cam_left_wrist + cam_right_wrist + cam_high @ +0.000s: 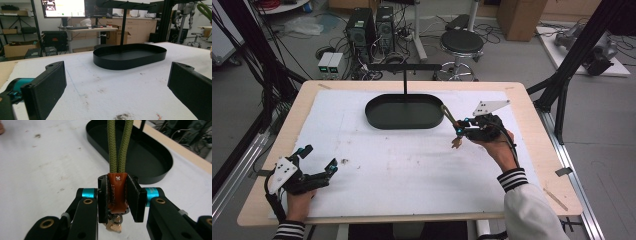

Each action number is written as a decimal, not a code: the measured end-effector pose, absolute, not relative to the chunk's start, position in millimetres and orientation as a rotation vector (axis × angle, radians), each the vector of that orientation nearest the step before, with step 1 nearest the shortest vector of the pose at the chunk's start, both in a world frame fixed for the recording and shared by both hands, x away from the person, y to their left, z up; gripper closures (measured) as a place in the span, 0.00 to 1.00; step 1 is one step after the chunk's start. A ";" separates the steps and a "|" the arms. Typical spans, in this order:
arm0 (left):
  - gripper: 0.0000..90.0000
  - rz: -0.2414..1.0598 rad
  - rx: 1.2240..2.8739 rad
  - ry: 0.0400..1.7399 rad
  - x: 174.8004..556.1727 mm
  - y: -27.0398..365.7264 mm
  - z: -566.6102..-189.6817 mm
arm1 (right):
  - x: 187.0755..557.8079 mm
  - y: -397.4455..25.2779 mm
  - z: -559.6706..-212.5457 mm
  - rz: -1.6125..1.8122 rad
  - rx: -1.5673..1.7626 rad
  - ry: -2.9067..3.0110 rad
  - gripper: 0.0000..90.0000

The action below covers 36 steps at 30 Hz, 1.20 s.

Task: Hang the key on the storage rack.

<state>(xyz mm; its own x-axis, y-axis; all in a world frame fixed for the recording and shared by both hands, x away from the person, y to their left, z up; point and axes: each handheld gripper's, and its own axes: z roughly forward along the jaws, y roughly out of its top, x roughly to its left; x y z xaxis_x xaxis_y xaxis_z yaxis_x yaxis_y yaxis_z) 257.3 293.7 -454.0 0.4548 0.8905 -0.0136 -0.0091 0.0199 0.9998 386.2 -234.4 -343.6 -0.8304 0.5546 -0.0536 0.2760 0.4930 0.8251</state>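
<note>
Right hand-held gripper (117, 195) clamps a keychain's leather tab (117, 192) (lettering legible close-up) — left hand-held gripper (319, 162) gapes empty.

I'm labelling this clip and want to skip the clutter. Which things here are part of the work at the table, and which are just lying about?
In use:
right gripper, shut on the key strap
black tray with its hanging rack
left gripper, open, waiting over the white mat

Lying about:
stool
computer towers
cardboard box
</note>
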 end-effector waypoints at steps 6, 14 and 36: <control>0.03 0.850 1.375 0.854 257.2 293.7 -453.9 | 390.4 -232.8 -342.4 1.312 0.761 2.320 0.81; 0.03 0.850 1.375 0.854 257.2 293.7 -453.9 | 396.9 -229.3 -339.8 1.357 0.814 2.224 0.81; 0.03 0.850 1.374 0.852 257.0 293.7 -453.9 | 438.0 -201.5 -319.3 1.307 0.886 2.056 0.81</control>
<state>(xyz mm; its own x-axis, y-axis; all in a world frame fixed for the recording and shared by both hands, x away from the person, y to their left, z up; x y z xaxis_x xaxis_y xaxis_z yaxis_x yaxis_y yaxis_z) 257.0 293.7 -453.9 0.4561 0.8899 -0.0125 -0.0106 0.0195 0.9998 438.0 -201.5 -319.3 -0.6363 0.7657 -0.0945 0.2391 0.3122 0.9194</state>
